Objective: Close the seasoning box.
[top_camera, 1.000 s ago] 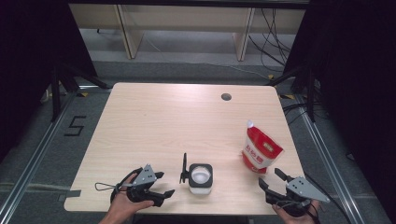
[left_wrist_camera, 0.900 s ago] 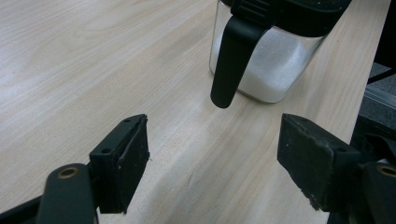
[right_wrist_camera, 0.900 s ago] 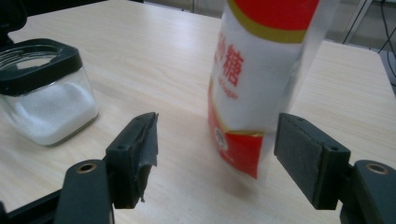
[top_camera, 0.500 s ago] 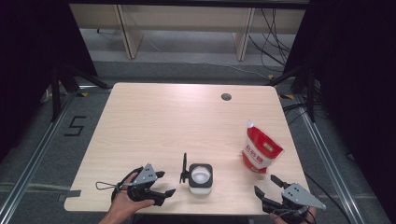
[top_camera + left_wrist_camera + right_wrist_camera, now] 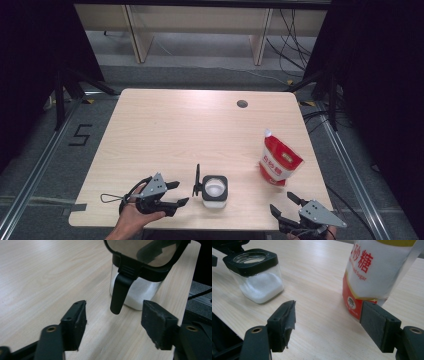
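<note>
- Closing in on the jar [image 5: 215, 191], the left gripper [image 5: 176, 193] has its fingers [image 5: 75, 323] apart with nothing between them; they have just been narrowing, and in the left gripper view the jar's hanging black latch tab [image 5: 119, 294] sits just ahead of the gap.
- Sitting near the front edge of the worktop [image 5: 170, 130], the glass jar is partly filled with white granules and its hinged lid [image 5: 198, 179] stands up at its left side. A push from the left fingers rather than a clean pinch could slide or tip the jar, spilling the contents.
- Pinching only the thin latch tab looks risky: it is narrow and hangs loose, so the pads could slip off it or swing the lid shut.
- Waiting at the front right corner, the right gripper [image 5: 284, 206] also has its fingers [image 5: 375, 323] spread wide and empty, with the red and white sugar pouch [image 5: 279, 161] just beyond them.
- The pouch stands upright, apart from the jar, and looks soft. A squeeze low on its body may buckle it or topple it, and its spout corner [image 5: 268, 133] could shed sugar if it is open; I cannot tell whether it is.
- Both things stand close to the worktop's front edge, so a stray nudge could send either one off.
</note>
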The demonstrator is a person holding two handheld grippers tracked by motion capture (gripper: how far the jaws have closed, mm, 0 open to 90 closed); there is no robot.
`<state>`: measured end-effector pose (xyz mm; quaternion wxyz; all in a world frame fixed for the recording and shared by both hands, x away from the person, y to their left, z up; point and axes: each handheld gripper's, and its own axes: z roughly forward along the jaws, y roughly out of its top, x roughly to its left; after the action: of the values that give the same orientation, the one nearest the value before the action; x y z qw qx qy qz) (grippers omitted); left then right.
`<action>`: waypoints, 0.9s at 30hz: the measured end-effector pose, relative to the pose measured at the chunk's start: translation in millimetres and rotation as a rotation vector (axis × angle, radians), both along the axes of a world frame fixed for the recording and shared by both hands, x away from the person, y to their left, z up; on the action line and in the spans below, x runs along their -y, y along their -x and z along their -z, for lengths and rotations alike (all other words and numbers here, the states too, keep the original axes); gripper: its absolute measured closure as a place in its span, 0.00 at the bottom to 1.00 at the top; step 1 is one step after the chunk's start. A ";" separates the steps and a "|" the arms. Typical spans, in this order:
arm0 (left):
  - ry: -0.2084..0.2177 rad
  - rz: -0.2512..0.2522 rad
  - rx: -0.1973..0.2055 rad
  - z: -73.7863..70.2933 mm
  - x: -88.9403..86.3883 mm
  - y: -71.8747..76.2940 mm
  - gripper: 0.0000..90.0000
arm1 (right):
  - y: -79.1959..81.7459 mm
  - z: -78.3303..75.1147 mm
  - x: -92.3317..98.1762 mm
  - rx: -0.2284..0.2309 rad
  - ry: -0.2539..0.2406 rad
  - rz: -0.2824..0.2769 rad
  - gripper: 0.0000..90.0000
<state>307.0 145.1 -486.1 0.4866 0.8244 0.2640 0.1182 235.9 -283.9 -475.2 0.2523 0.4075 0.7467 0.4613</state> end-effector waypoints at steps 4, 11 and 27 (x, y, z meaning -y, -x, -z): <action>0.005 0.013 0.055 -6.5 -3.9 3.9 0.66 | 0.5 -0.7 -3.5 0.001 -0.001 0.001 0.33; 0.028 0.015 0.091 -21.1 -8.5 1.1 0.94 | -1.1 0.4 -6.8 -0.008 0.001 -0.008 0.33; 0.055 0.059 0.123 -45.7 9.9 -2.9 0.99 | 4.8 0.2 -7.1 -0.031 0.000 0.018 0.33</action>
<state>309.9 135.1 -440.4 0.5275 0.8094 0.2123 0.1467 231.2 -276.7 -475.4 0.2449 0.4211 0.7468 0.4528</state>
